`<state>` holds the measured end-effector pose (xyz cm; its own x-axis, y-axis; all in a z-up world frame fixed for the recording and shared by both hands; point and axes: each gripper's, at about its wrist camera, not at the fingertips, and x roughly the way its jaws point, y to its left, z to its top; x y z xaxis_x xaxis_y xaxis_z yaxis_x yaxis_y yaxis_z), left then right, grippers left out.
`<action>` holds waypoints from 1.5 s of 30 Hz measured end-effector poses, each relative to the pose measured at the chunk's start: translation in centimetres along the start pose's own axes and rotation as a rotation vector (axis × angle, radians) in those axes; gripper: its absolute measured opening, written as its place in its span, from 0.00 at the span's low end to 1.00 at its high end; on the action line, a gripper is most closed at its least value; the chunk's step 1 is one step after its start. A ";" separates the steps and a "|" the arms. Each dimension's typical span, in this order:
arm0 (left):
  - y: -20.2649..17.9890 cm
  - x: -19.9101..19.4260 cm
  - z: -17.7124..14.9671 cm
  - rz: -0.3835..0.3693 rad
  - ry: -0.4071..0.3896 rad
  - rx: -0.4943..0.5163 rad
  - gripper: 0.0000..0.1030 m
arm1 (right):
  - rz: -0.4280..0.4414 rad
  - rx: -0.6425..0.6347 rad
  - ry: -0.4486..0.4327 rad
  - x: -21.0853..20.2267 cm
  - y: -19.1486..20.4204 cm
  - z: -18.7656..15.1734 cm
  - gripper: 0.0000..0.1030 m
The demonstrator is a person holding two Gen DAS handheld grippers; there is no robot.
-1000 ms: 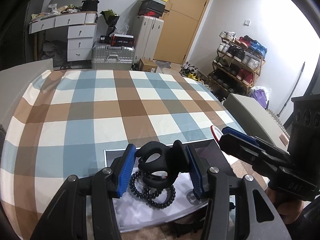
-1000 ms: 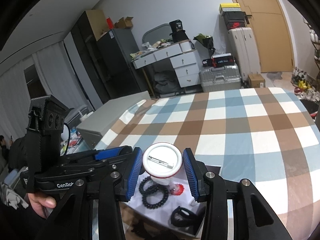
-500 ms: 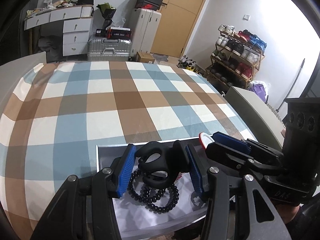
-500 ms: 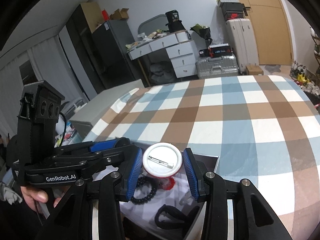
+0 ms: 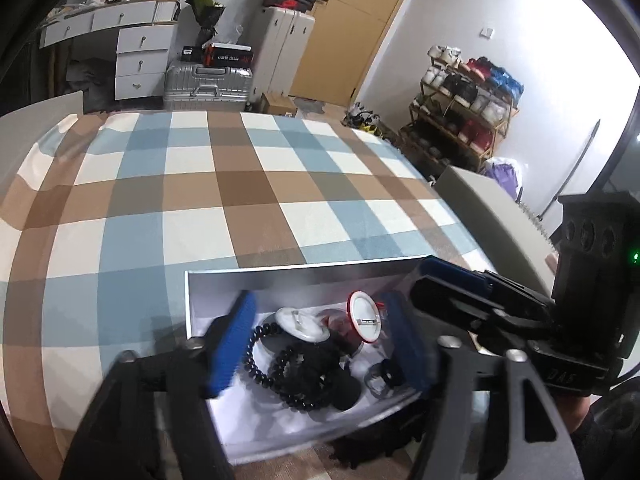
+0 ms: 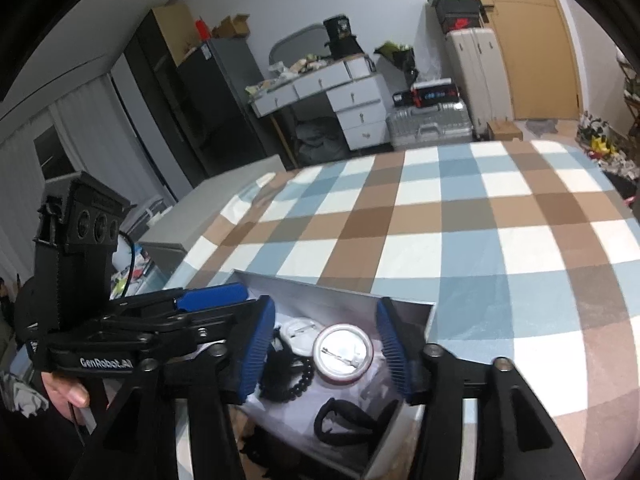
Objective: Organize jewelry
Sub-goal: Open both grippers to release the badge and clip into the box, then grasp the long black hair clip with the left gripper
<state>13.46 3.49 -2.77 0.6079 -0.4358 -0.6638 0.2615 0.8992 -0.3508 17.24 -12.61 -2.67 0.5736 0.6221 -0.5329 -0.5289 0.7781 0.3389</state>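
An open grey box [image 5: 304, 276] lined with white sits at the near edge of the checked table; it also shows in the right wrist view [image 6: 320, 292]. Inside lie a black bead bracelet [image 5: 276, 368], a black hair clip [image 5: 320, 364], a white pin badge [image 5: 300, 322] and a red-rimmed pin badge [image 5: 362, 318], also seen from the right wrist [image 6: 343, 354]. My left gripper [image 5: 320, 344] is open and empty over the box. My right gripper [image 6: 328, 352] is open above the red-rimmed badge, apart from it. Another black clip [image 6: 340, 420] lies at the box front.
The checked tablecloth [image 5: 240, 200] stretches away beyond the box. A grey panel [image 5: 480, 200] borders the table on the right. The room behind holds a desk with drawers [image 5: 136, 56], suitcases [image 5: 208, 84] and a shoe rack [image 5: 464, 108].
Both grippers have opened. The black hair clip dropped from the left gripper into the box, and the red-rimmed badge dropped from the right gripper into the box. Both grippers moved lower over the box.
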 end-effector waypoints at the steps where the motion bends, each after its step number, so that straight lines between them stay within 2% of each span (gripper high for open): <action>1: 0.0 -0.3 -0.1 0.002 -0.011 -0.003 0.67 | -0.006 -0.003 -0.011 -0.4 0.1 0.0 0.54; 4: -0.4 -1.0 -0.5 0.032 -0.024 0.002 0.67 | -0.019 -0.005 -0.038 -1.8 0.2 -0.3 0.58; 6: -0.6 -1.3 -0.7 0.047 -0.033 0.002 0.68 | -0.029 0.000 -0.052 -2.6 0.2 -0.5 0.66; 8: -0.9 -1.8 -1.0 0.083 -0.046 0.004 0.68 | -0.041 0.007 -0.071 -3.6 0.2 -0.8 0.70; 10: -1.1 -2.1 -1.2 0.100 -0.055 0.008 0.69 | -0.048 0.009 -0.086 -4.3 0.4 -0.9 0.71; 13: -1.7 -2.4 -1.5 0.113 -0.049 0.020 0.75 | -0.063 -0.004 -0.116 -5.6 0.8 -1.3 0.73; 16: -2.6 -3.4 -1.9 0.147 -0.087 0.046 0.75 | -0.079 -0.020 -0.138 -6.7 1.3 -1.6 0.77; 19: -3.0 -4.1 -2.2 0.182 -0.128 0.044 0.83 | -0.084 -0.017 -0.158 -7.8 1.5 -2.1 0.82; 23: -3.1 -5.6 -3.1 0.258 -0.238 0.033 0.87 | -0.099 -0.013 -0.173 -9.0 1.7 -2.8 0.89; 26: -3.3 -6.0 -3.6 0.292 -0.264 0.030 0.98 | -0.113 -0.015 -0.177 -9.8 1.8 -3.6 0.93; 30: -3.8 -6.1 -4.5 0.313 -0.279 0.040 0.99 | -0.143 -0.014 -0.172 -10.5 1.8 -4.6 0.97; 36: -3.9 -5.2 -6.4 0.322 -0.221 0.037 0.99 | -0.181 0.008 -0.125 -10.7 1.1 -6.5 0.98; 45: -4.1 -1.7 -8.3 0.249 -0.045 0.013 0.99 | -0.215 0.075 -0.077 -10.5 -1.2 -8.7 0.98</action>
<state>5.14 0.24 -5.67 0.6876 -0.1986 -0.6984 0.1089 0.9792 -0.1712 6.40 -20.81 -4.18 0.7156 0.4443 -0.5390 -0.3432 0.8957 0.2827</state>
